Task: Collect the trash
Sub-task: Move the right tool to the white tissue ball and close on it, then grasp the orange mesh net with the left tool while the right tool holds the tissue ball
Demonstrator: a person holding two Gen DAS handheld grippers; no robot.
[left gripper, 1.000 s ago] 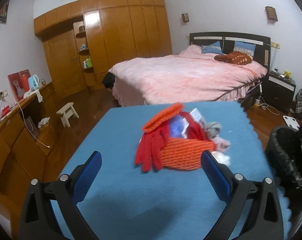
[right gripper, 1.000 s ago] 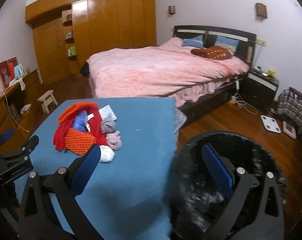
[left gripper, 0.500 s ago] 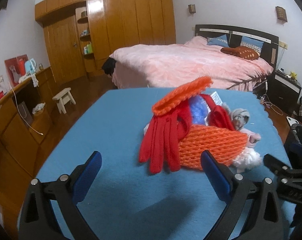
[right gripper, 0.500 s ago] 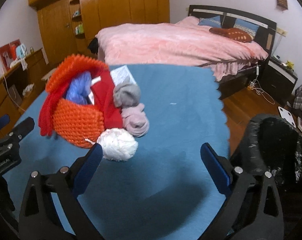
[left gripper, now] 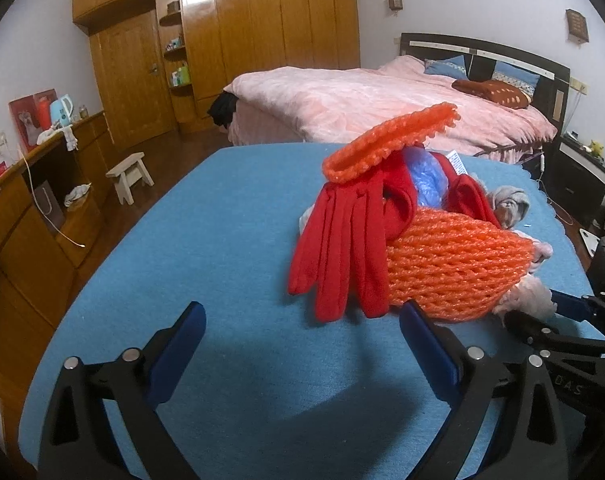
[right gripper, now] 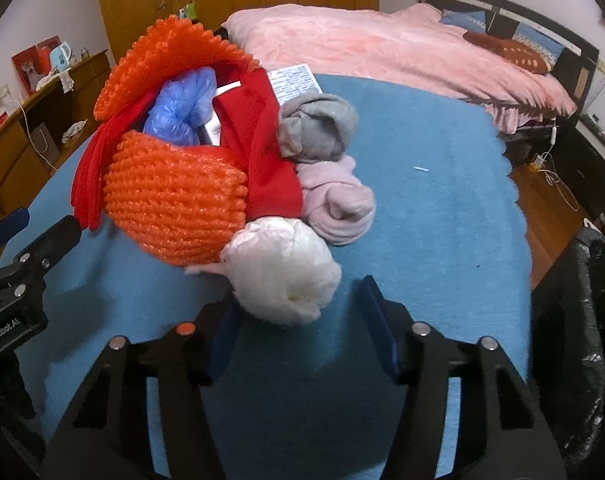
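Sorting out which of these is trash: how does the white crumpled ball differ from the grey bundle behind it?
The white ball looks like thin, shiny crumpled plastic; the grey bundle looks like soft, matte knotted cloth. The white ball sits nearest the right claw, whose jaws are closing around it; the grey bundle lies farther back, beside the red cloth. Both are wadded into rounded lumps on the blue table cover.

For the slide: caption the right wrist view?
Right tool closing around a white wad beside the orange pile on blue cloth.
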